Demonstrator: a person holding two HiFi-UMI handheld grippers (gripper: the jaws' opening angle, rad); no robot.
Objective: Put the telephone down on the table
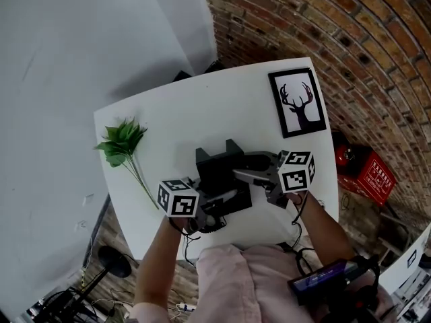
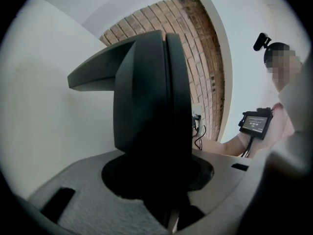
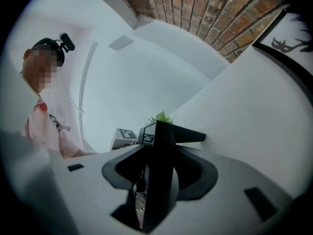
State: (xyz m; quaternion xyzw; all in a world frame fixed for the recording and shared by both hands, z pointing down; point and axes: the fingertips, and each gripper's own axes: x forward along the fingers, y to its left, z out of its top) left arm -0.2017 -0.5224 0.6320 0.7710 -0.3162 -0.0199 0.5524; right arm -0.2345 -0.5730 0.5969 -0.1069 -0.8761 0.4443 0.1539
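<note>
1. Grippers: left gripper [image 1: 222, 197] and right gripper [image 1: 252, 173] are each partly closed, clamping the telephone [image 1: 219, 173] from opposite sides.
2. Telephone is low over the table's [image 1: 202, 106] near middle; contact unclear.
3. Sprig [image 1: 124, 143] lies left, deer picture [image 1: 297, 102] far right.

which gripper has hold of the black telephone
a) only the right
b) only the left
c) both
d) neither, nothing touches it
c: the left gripper and the right gripper each have their jaws closed on the telephone, one from each side. Each gripper view shows its black housing clamped between that gripper's jaws.
</note>
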